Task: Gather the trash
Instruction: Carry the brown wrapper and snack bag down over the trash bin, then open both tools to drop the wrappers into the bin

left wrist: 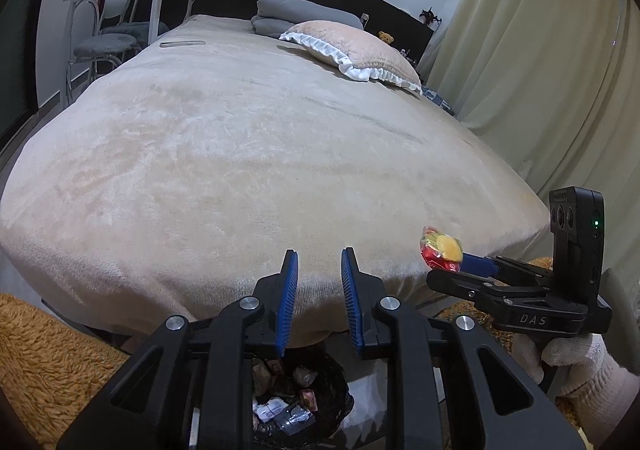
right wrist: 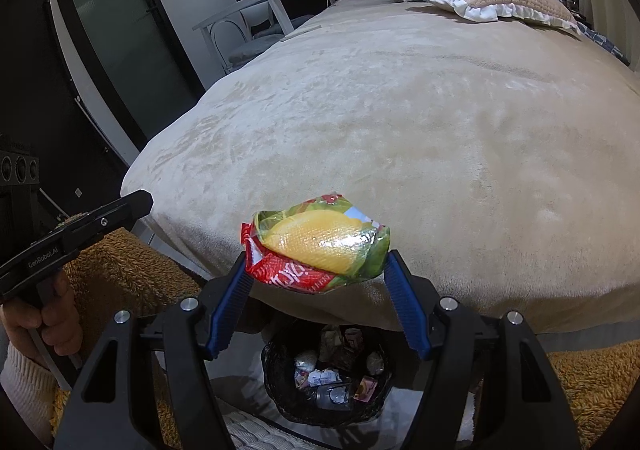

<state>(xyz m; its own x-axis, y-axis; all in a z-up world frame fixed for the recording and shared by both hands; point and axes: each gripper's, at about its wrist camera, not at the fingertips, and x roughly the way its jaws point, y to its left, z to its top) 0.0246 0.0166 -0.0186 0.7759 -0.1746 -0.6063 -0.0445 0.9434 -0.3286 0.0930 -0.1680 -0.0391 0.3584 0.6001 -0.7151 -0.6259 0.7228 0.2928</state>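
Two grippers are in front of me at the near edge of the bed [right wrist: 400,109], and only one is carrying anything. My right gripper [right wrist: 316,270] is clamped on a crumpled snack wrapper [right wrist: 320,246], red and green with a yellow picture on it, pinched between the blue pads [right wrist: 404,310] and held up in the air just off the foot of the beige bedspread. From the left wrist view the same wrapper [left wrist: 440,250] shows at the tip of the right gripper, off to the right and clear of the blanket.

My left gripper [left wrist: 319,282] is released, its blue fingers [left wrist: 290,290] parted with nothing between them, pointing toward the far end of the bed.

Below both grippers, on the floor against the foot of the bed, sits a trash bin [right wrist: 276,378] lined with a black bag and already holding scraps of paper and wrappers (the held wrapper hangs above it, not inside). The left wrist view catches the bin [left wrist: 340,390] between the gripper arms.

At the far end lie a pink pillow [left wrist: 352,49] with a white frill and a folded grey blanket [left wrist: 296,11] behind it. A shaggy orange rug [left wrist: 48,362] covers the floor on the near left.
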